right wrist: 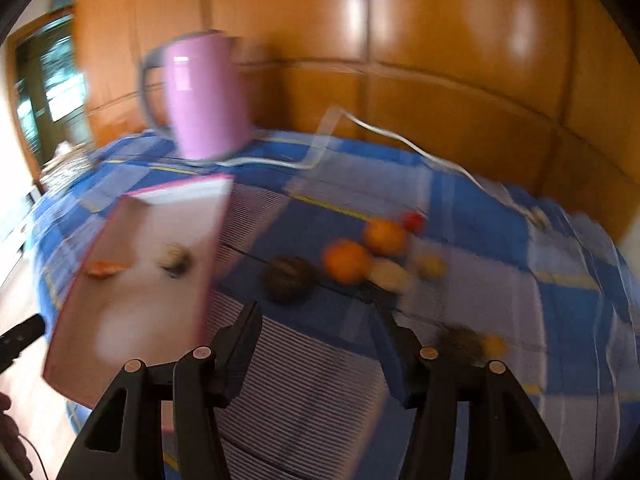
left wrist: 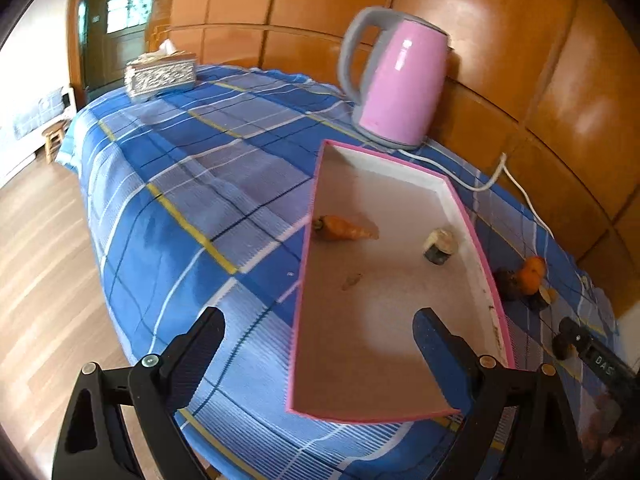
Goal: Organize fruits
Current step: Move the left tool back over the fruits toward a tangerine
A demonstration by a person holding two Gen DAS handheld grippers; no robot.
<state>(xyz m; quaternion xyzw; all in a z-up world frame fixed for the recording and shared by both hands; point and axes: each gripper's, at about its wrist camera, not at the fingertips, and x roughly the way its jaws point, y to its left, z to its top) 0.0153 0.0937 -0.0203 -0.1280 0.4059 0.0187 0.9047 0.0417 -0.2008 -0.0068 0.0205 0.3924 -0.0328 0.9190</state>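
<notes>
1. Fruit's split between two spots: a carrot (left wrist: 344, 229) and a small pale-and-dark piece (left wrist: 440, 246) lie in the tray (left wrist: 404, 162), while the rest sits in a loose cluster on the counter (left wrist: 180, 184) just right of the tray.
2. Only the right wrist view shows that cluster properly: two oranges (right wrist: 346, 261) (right wrist: 384, 236) side by side, a dark round thing (right wrist: 287, 278) to their left, a little red one (right wrist: 414, 222) behind, plus a couple of pale or yellowish bits too blurry to name. That whole view is smeared.
3. From the left wrist view you only get one orange (left wrist: 532, 274) and some dark lumps peeking past the tray's right wall, but it's sharp, and it's the one showing the tissue box (left wrist: 162, 76) at the far end of the counter.
4. Kettle (left wrist: 400, 80), pink with a grey handle, stands behind the tray; its white cord (right wrist: 400, 140) trails off to the right.
5. Left gripper (left wrist: 318, 338): jaws wide apart, nothing in them, hovering over the tray's near left corner.
6. Right gripper (right wrist: 318, 330): jaws partly open and empty, over the checked cloth just short of the dark round thing.
</notes>
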